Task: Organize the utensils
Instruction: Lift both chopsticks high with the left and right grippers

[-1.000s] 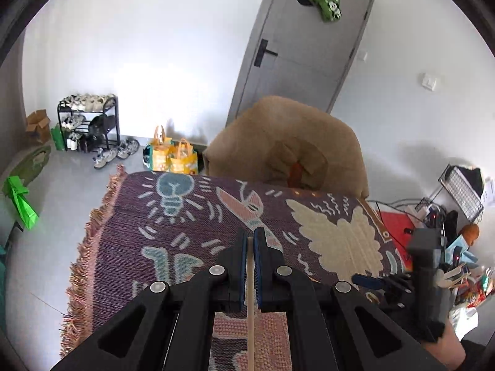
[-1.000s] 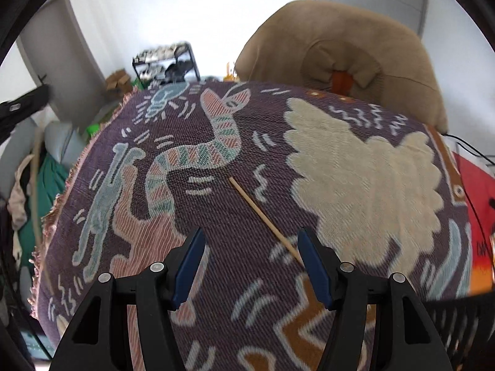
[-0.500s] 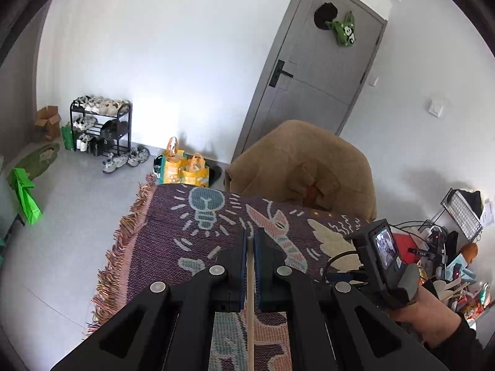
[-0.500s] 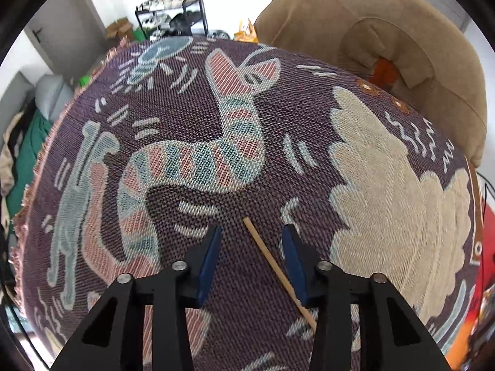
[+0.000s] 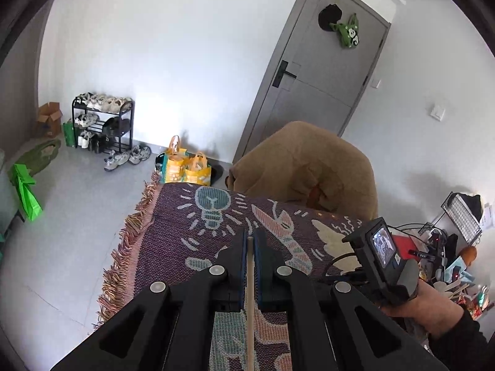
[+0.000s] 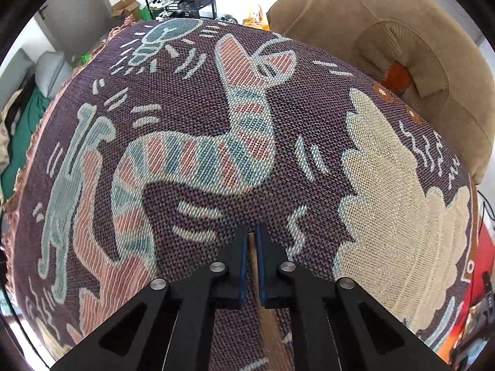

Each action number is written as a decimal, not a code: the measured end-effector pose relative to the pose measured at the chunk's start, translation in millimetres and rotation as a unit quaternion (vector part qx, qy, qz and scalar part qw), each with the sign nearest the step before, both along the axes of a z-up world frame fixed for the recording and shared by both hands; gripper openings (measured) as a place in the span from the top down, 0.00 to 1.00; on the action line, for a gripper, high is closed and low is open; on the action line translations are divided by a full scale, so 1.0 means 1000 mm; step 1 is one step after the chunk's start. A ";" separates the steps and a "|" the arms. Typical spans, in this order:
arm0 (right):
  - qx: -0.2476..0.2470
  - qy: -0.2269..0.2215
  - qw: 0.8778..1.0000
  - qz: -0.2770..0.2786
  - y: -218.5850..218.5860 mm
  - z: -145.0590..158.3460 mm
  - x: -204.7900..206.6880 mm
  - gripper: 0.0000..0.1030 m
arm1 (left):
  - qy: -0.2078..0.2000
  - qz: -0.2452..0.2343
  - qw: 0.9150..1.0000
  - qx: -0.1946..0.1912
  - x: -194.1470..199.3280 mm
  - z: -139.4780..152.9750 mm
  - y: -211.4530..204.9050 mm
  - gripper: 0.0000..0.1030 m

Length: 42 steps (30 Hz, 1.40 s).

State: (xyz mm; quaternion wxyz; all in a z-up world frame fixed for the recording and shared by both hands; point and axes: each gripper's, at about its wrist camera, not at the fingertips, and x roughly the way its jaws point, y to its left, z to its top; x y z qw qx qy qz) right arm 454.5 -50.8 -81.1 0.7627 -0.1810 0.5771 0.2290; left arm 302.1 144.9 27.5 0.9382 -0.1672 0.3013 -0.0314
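Observation:
My left gripper [image 5: 250, 238] is shut on a thin wooden chopstick [image 5: 250, 303] and holds it above the patterned cloth [image 5: 185, 216]. My right gripper [image 6: 252, 232] is down on the cloth [image 6: 216, 142] with its jaws closed on a second wooden chopstick [image 6: 253, 258] that lies between them. The right gripper's body and the hand holding it show at the right of the left wrist view [image 5: 383, 259].
A brown beanbag chair [image 5: 306, 167] stands behind the table. A clutter of utensils and small items [image 5: 451, 278] sits at the far right. A shoe rack [image 5: 102, 123], yellow bags [image 5: 185, 167] and a grey door [image 5: 321, 74] lie beyond.
My right gripper moved down and forward over the lying chopstick and closed from wide open onto it. My left gripper rose with its chopstick.

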 end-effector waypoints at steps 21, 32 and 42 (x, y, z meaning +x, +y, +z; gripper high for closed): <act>0.143 -0.214 0.966 -0.028 -0.087 0.117 -0.136 0.94 | -0.070 -0.049 0.996 0.018 -0.026 0.041 -0.071 0.96; 0.197 -0.313 0.928 -0.047 -0.137 0.124 -0.215 0.95 | -0.106 -0.074 0.991 0.024 -0.047 0.051 -0.108 0.96; 0.242 -0.346 0.904 -0.065 -0.178 0.119 -0.261 0.94 | -0.131 -0.098 0.986 0.028 -0.067 0.056 -0.140 0.96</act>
